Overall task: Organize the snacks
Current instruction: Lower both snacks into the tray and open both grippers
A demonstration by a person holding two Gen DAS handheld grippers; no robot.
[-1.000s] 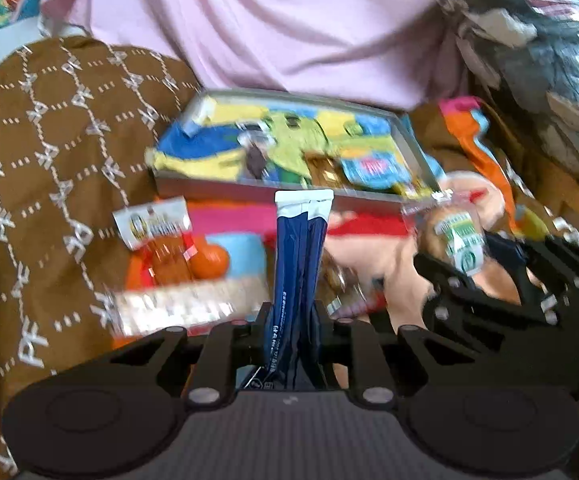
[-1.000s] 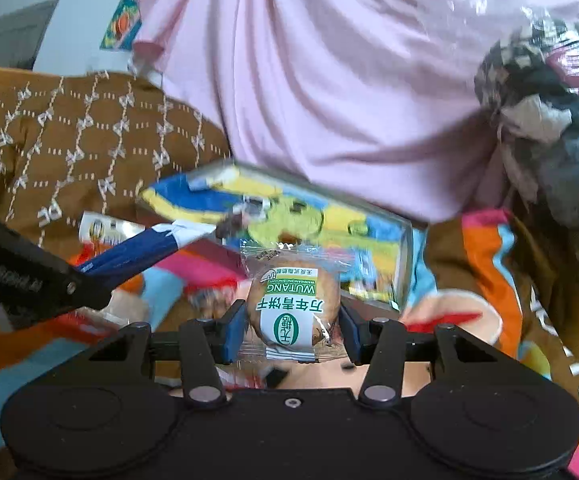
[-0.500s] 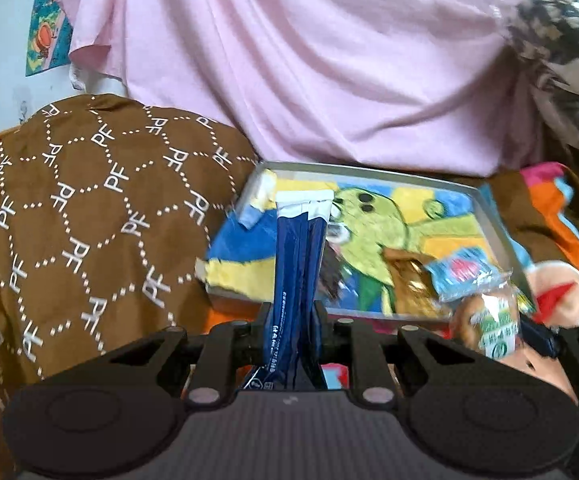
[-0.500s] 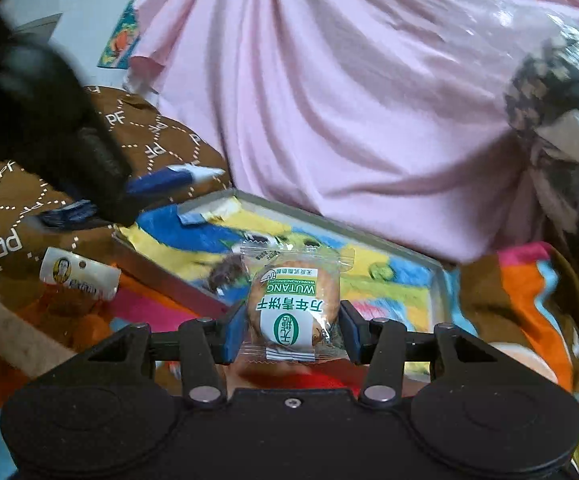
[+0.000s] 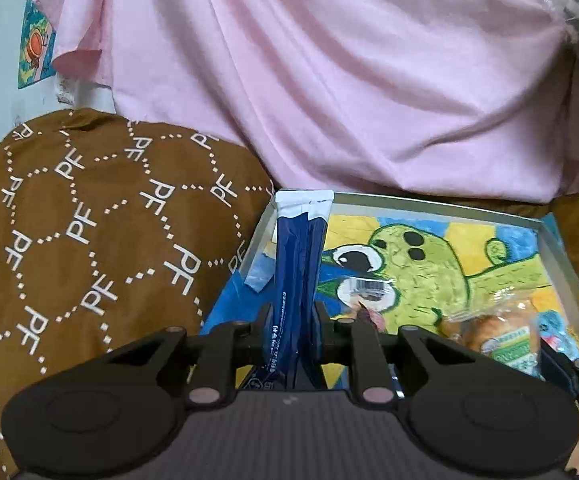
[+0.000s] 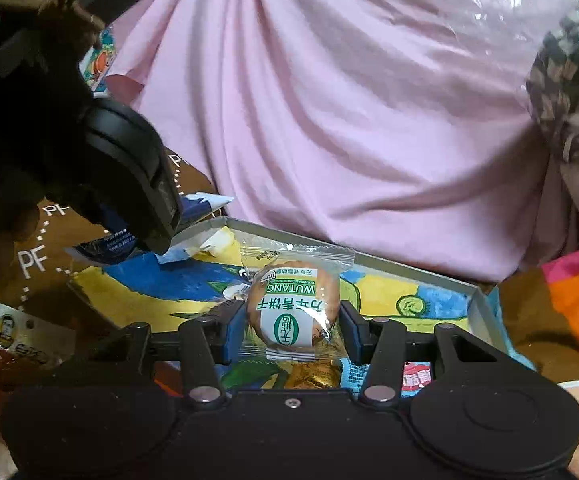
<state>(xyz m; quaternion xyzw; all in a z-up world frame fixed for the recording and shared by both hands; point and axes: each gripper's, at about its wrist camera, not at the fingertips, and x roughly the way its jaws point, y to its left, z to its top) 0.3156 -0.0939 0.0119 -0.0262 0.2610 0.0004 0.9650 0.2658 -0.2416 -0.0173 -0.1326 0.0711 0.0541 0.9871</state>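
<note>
My left gripper [image 5: 292, 320] is shut on a long dark blue snack packet [image 5: 295, 272] with a white top, held upright over the left part of a shallow tray [image 5: 441, 205] with a cartoon frog picture. My right gripper [image 6: 292, 322] is shut on a round cake in a clear wrapper with a green and white label [image 6: 292, 306], held above the tray [image 6: 409, 270]. That cake also shows at the right in the left wrist view [image 5: 501, 338]. The left gripper shows at the left in the right wrist view [image 6: 129, 184]. A small clear wrapped snack [image 5: 365, 286] lies in the tray.
A brown patterned cloth [image 5: 89, 232] lies left of the tray. A pink sheet [image 5: 329, 80] hangs behind it. In the right wrist view, a white snack packet [image 6: 21, 338] lies at the lower left, and gold [image 6: 313, 376] and blue [image 6: 393, 376] wrapped snacks lie under my gripper.
Both grippers have moved forward from the loose snacks to over the tray, each still holding its snack. The tray now fills more of both views.
</note>
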